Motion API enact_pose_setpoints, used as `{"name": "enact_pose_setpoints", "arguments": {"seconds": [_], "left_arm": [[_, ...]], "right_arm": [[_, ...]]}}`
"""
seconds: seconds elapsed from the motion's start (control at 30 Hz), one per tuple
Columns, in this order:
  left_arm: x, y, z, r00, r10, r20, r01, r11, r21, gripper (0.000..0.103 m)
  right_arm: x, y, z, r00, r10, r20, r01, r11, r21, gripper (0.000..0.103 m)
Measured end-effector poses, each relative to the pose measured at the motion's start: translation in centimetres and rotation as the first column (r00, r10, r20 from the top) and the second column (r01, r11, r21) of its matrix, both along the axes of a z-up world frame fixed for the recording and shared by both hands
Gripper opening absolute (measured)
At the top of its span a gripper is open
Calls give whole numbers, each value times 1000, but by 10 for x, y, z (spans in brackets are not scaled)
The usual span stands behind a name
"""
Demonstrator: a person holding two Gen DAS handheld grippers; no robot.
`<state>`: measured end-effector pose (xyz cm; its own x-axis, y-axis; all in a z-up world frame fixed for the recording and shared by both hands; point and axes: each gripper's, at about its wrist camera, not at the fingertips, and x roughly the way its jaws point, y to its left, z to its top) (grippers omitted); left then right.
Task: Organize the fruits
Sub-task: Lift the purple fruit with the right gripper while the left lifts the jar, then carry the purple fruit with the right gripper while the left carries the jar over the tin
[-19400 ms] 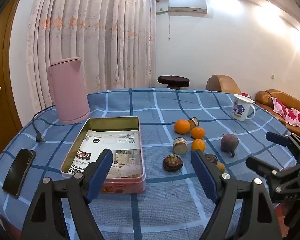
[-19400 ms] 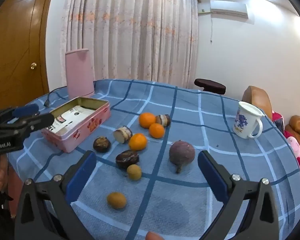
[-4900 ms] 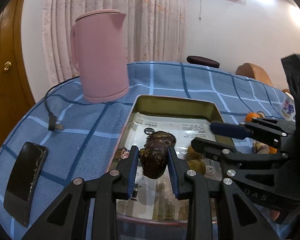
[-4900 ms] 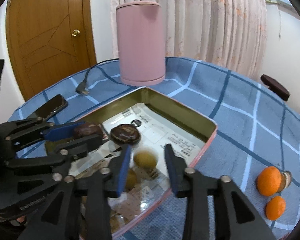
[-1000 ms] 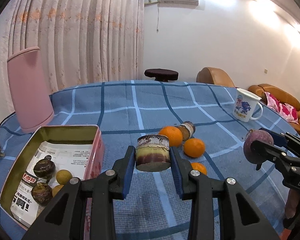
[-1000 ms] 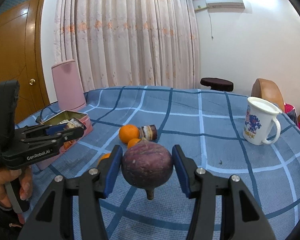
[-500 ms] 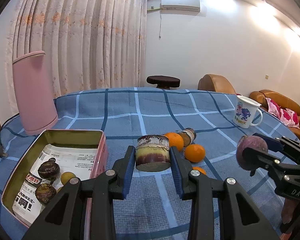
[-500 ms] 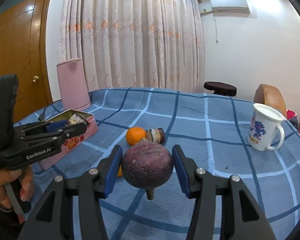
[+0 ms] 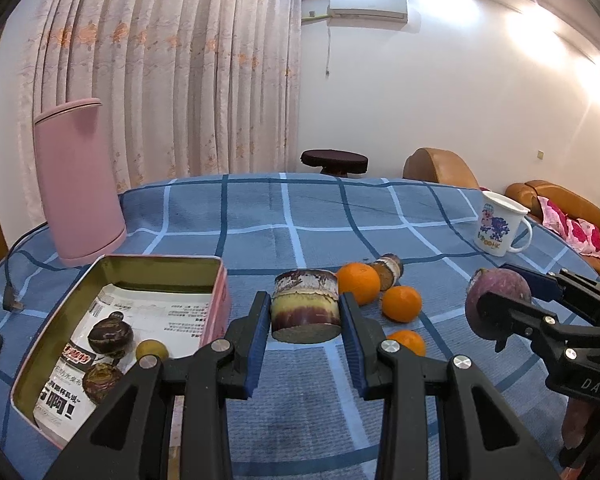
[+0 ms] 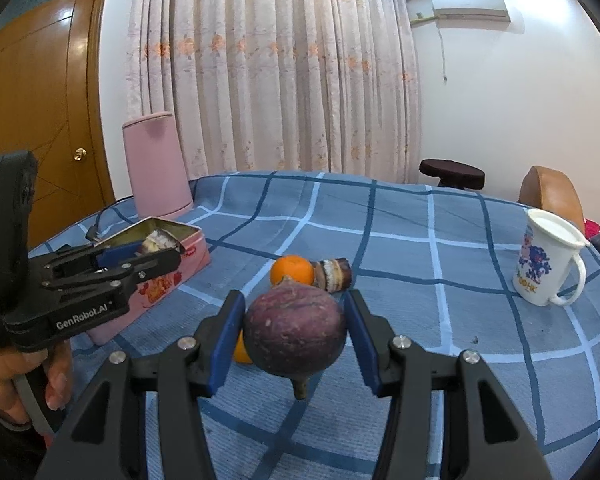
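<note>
The left hand-held gripper (image 9: 305,328) clenches a stubby purple-and-yellow sugarcane segment (image 9: 305,305) across its hard, rigid rind. The right hand-held gripper (image 10: 294,342) clamps a round, firm purple root (image 10: 295,330) at its widest girth; both hover above the bench (image 9: 300,216) beside the pink rectangular tin (image 9: 216,280).

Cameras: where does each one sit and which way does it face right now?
Left wrist: on the left tongs, looking across the table at the tin, oranges and mug; shows right tongs.
Right wrist: on the right tongs, facing the curtain; shows left tongs and a hand.
Shared: tin, kettle, mug.
</note>
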<state>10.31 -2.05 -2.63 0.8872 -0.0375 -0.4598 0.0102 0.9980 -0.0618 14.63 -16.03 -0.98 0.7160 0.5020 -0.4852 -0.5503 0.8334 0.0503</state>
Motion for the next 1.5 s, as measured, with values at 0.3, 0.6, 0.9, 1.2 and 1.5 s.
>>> {"name": "enact_pose_setpoints", "arguments": {"seconds": [0.3,0.6,0.9,1.2,1.5], "left_arm": [[-4,17,4,999,45,-9,-45,999,9,36],[-11,53,8,992,123,-18,-123,992,7,36],[-16,88,5,980,195,-42,-195,981,15,36],[-16,123,-4,960,268,-83,-266,963,29,36],[-17,142,-14,948,299,-111,-298,954,25,37]], "right_arm": [[5,28,12,998,61,14,-61,998,-18,54],[12,75,36,988,152,41,-151,988,-25,54],[22,126,42,973,230,9,-230,973,-11,54],[37,167,29,959,275,-67,-274,962,15,54],[42,200,6,945,304,-122,-307,952,-9,54]]}}
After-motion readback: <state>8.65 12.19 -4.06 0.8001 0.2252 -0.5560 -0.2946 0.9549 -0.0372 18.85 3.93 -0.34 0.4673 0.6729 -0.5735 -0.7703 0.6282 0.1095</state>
